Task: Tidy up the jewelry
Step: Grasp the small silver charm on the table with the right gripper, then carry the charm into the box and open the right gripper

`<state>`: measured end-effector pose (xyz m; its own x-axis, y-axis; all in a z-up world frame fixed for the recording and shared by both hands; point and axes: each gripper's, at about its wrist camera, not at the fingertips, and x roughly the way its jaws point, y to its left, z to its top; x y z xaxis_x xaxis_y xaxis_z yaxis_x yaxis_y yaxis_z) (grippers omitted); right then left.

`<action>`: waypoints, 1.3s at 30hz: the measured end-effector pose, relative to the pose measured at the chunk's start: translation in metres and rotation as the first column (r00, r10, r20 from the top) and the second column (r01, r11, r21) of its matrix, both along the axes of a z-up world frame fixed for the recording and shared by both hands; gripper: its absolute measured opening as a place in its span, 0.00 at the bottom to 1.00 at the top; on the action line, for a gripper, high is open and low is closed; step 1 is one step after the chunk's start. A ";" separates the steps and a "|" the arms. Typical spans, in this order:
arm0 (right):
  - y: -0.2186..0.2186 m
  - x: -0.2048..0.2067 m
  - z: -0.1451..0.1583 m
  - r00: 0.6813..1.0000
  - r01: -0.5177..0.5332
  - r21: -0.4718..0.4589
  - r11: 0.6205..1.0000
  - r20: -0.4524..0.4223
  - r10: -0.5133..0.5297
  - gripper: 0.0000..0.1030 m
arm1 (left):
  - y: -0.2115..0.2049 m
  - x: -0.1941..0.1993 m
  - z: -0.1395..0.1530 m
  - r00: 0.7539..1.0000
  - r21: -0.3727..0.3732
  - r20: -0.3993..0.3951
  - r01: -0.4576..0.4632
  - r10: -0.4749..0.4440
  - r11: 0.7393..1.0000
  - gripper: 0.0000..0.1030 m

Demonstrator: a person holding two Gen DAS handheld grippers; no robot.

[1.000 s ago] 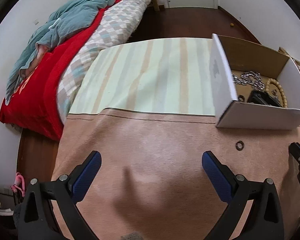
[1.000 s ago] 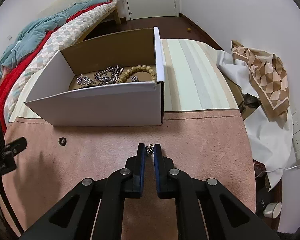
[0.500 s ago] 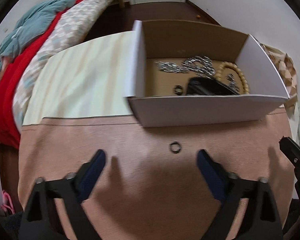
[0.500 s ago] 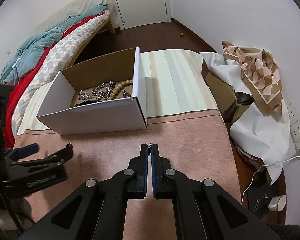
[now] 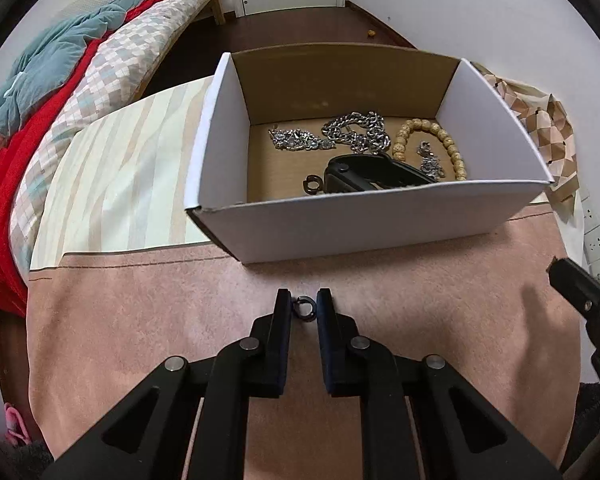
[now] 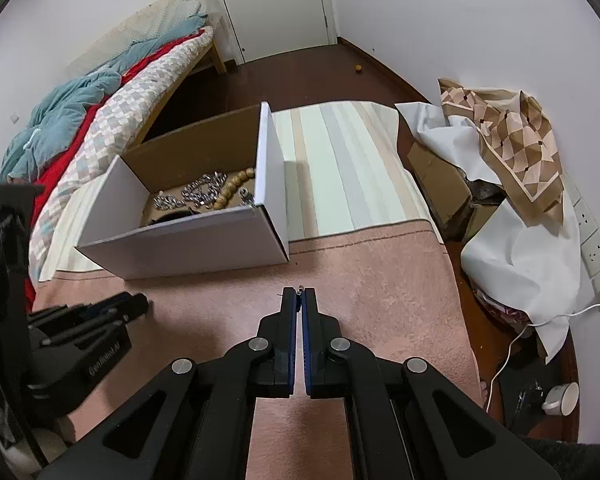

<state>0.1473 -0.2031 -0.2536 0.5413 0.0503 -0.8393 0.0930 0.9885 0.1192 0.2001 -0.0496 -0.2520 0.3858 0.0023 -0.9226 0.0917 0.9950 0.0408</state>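
- Left gripper point(image 5: 304, 307) sits low on the pink blanket point(image 5: 140, 320), fingers clenched on the small dark ring point(image 5: 304, 309), just before the white box point(image 5: 372, 216); earlier it was spread wide.
- Right gripper point(image 6: 299, 295) grasps a tiny silver piece point(image 6: 299, 289), now farther from the box.

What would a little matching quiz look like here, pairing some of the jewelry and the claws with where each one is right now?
Things:
1. dark ring
2. wooden bead bracelet
3. silver chain
4. right claw

Places or states:
A. in the box, at its right side
B. between the left claw tips, on the pink blanket
C. pinched on a tiny metal piece, above the blanket
D. in the box, near the middle of its back

Pairs: 1-B, 2-A, 3-D, 4-C
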 end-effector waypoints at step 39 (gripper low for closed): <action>0.010 0.147 0.039 0.986 -0.064 0.160 0.985 -0.140 0.087 0.26 | 0.033 0.126 0.082 1.000 -0.099 -0.019 -0.012 0.011 0.995 0.50</action>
